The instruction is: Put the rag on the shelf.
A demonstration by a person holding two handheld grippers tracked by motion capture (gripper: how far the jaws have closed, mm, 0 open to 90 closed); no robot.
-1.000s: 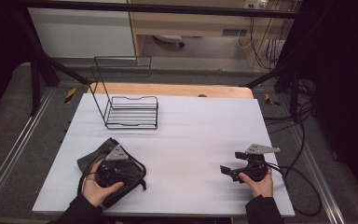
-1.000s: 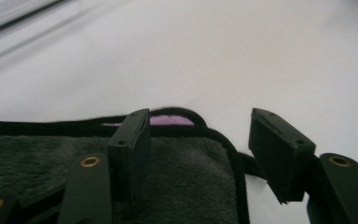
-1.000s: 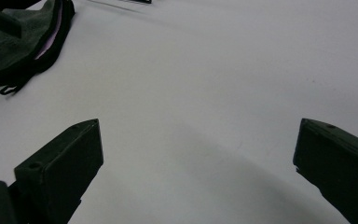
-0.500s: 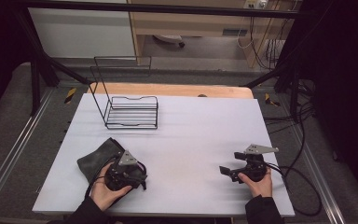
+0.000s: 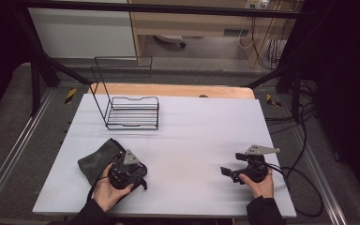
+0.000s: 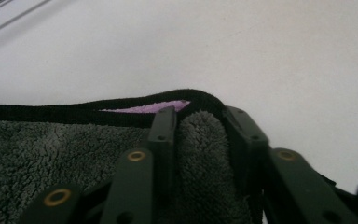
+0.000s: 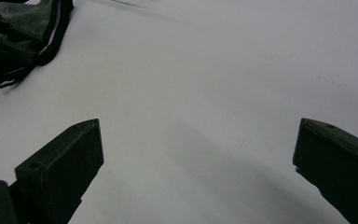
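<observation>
Cloth is the business here: a dark grey fleecy towel with black edging [image 5: 97,159] lies crumpled at the lower left of the high view, on the white table surface [image 5: 192,136], and my left gripper [image 6: 200,116] sits right on its near corner. In the left gripper view the jaws have just been closing, and a fold of the grey pile bulges up between them, with the black hem curling over the tips and a sliver of lilac underside showing; I read that as a pinch on the fold, though not yet a hard one. To do this well I would finish the squeeze before lifting, making sure both the hem and the pile are caught, since a grip on the fluffy pile alone could slip out. I would then raise slowly and watch whether the corner comes up with the jaws. My right gripper [image 5: 236,172] rests at the lower right of the high view, jaws spread wide over bare table, well apart from the towel. A black wire rack [image 5: 132,112] stands toward the upper left, clear of the work.
</observation>
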